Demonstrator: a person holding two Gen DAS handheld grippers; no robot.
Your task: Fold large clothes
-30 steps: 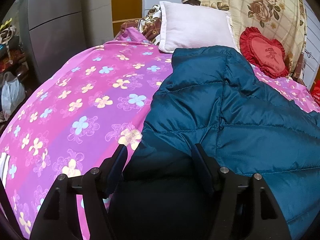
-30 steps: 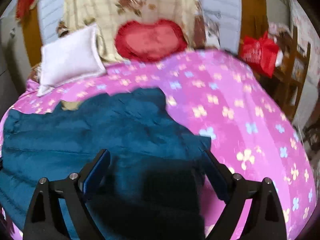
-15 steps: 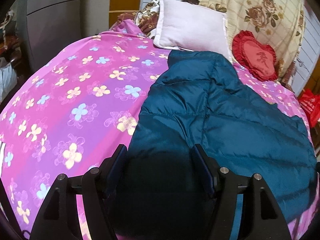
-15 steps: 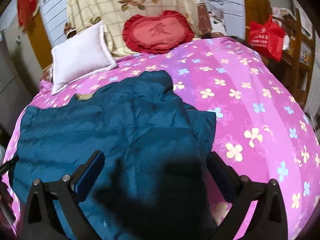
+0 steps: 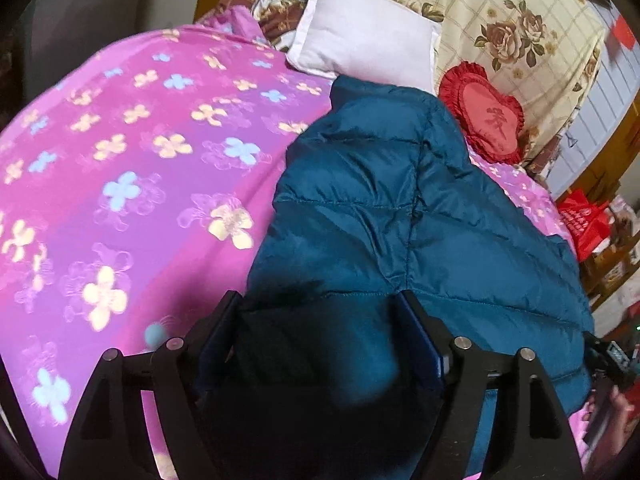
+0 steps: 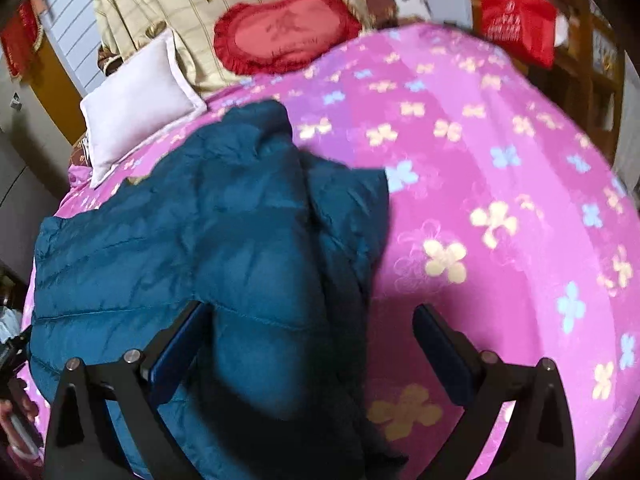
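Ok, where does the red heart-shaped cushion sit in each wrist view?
Left wrist: red heart cushion at upper right, just beyond the far corner of the teal jacket.
Right wrist: cushion at top centre, above the jacket.
Shared landmark: white pillow, left of the cushion in both.

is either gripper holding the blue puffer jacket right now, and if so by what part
Neither holds it. The left gripper and right gripper are open above the jacket, the left's jaws having just opened wider.

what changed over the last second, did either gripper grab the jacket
No grab. The left gripper just opened wider and swung its view; the right gripper opened slightly and dropped toward the teal jacket. Neither clamps it. Jacket, white pillow and red cushion stayed put.
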